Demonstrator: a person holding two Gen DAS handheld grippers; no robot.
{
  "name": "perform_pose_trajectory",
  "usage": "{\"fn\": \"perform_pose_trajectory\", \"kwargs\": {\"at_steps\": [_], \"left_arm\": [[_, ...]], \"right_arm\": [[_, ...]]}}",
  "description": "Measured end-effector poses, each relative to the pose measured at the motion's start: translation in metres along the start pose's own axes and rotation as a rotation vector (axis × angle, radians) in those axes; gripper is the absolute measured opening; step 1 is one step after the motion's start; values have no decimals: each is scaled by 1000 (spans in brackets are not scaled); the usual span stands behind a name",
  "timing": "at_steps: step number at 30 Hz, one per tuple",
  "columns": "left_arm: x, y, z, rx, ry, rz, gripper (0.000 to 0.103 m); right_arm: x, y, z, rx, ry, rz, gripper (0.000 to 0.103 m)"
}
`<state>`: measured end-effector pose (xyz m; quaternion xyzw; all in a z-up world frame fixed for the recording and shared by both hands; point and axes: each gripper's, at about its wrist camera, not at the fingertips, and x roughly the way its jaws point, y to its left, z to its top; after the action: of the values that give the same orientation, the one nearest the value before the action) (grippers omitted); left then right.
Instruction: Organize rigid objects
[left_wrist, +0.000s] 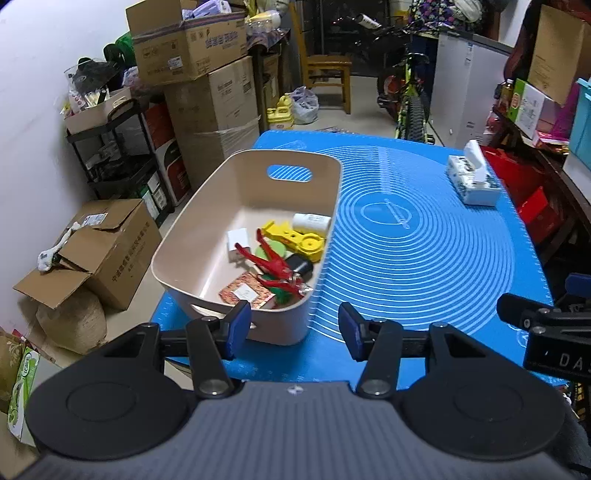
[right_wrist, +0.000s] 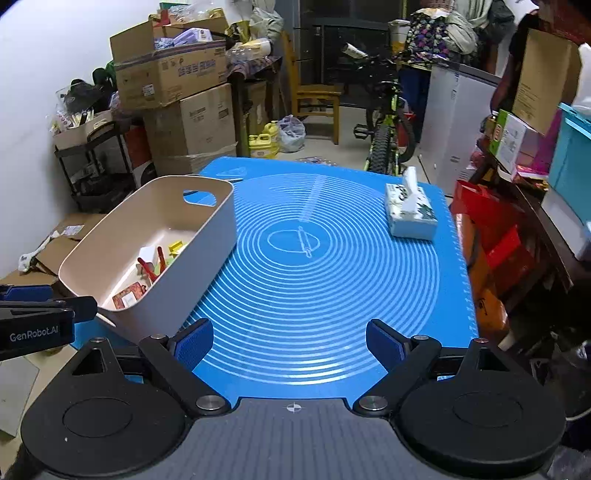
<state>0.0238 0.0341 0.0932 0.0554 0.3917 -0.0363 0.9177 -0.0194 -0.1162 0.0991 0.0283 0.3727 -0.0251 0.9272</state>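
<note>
Two tools are hanging over the near edge of our desk and both are sitting with their jaws spread wide, nothing between them. We're holding the left tool (left_wrist: 293, 325) just in front of the beige bin (left_wrist: 207, 221), its left pad overlapping the bin's near rim in the view, though we can't tell if it's touching. The right tool (right_wrist: 290, 341) is hovering over the bare blue mat (right_wrist: 332, 277), well apart from everything.

The bin is sitting along the desk's left edge, and all the rigid bits are lying inside it: a yellow plastic piece (left_wrist: 295, 240), a white cylinder (left_wrist: 312, 222) against the right wall, a small white box (left_wrist: 236, 243), a red clamp (left_wrist: 275, 264) lying across a green disc (left_wrist: 271, 251), a black block (left_wrist: 301, 264) and a red patterned box (left_wrist: 245, 293) at the near end.

A tissue pack (right_wrist: 410, 214) is resting near the far right corner.
</note>
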Motion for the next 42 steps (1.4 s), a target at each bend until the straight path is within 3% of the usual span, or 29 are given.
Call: {"fn": "perform_pose_trajectory", "kwargs": {"at_steps": [19, 42], "left_arm": [[-22, -26, -41, 43, -1, -34, 55], [-26, -29, -63, 62, 4, -62, 56]], "right_arm": [[-40, -18, -58, 56, -18, -18, 91], [-45, -19, -79, 75, -42, -43, 91]]}}
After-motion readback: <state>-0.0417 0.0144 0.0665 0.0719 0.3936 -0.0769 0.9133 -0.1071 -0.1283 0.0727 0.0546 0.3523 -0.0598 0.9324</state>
